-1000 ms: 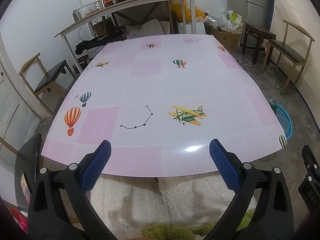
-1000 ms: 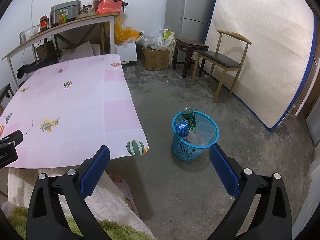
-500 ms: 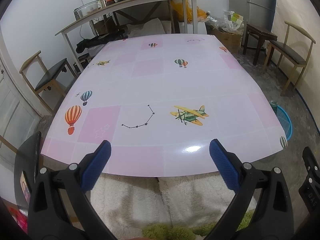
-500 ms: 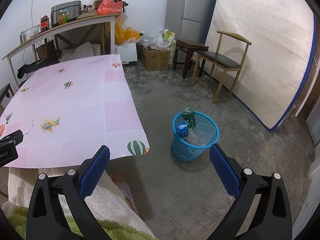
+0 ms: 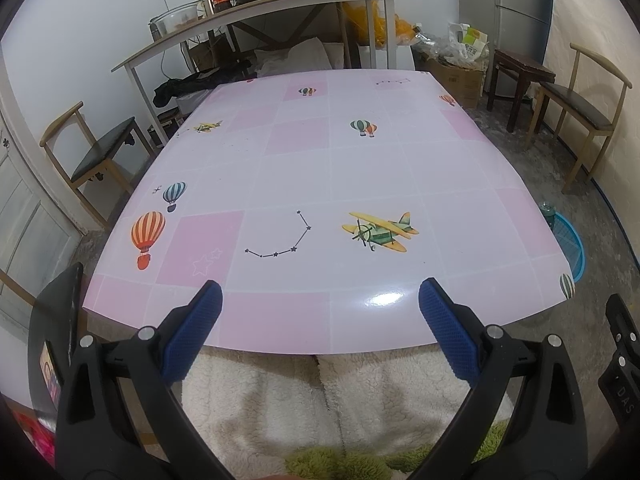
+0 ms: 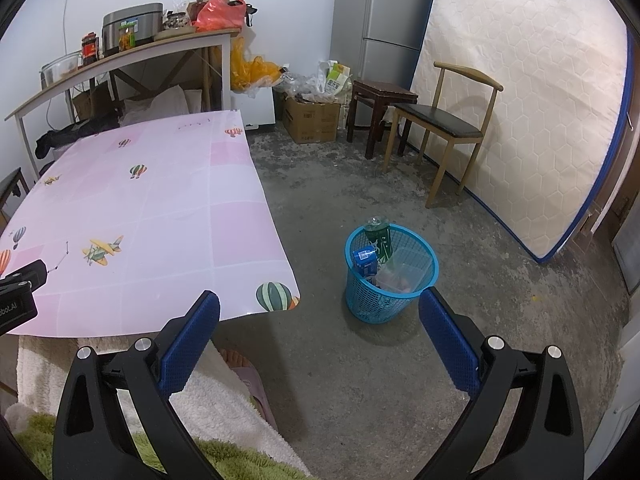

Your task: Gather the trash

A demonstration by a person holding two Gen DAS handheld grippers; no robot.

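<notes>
A blue mesh basket (image 6: 372, 300) stands on the concrete floor to the right of the table; in it sit a green can (image 6: 378, 240), a blue carton (image 6: 365, 262) and a clear plastic tray (image 6: 404, 274). Its rim (image 5: 574, 240) peeks past the table edge in the left wrist view. My right gripper (image 6: 320, 320) hangs open above the floor, short of the basket, holding nothing. My left gripper (image 5: 320, 312) is open over the near edge of the pink patterned table (image 5: 320, 168), with nothing between its fingers.
Wooden chairs stand at the left (image 5: 96, 152) and right (image 6: 448, 128). A shelf table (image 6: 120, 56) with jars and a cooker, a cardboard box (image 6: 312, 120), a stool (image 6: 380, 96), a fridge (image 6: 384, 12) and a leaning mattress (image 6: 532, 100) line the room. A slippered foot (image 6: 244, 368) shows below.
Both views have drifted slightly; the table looks a little farther from the left gripper. Both grippers stay open and empty.
</notes>
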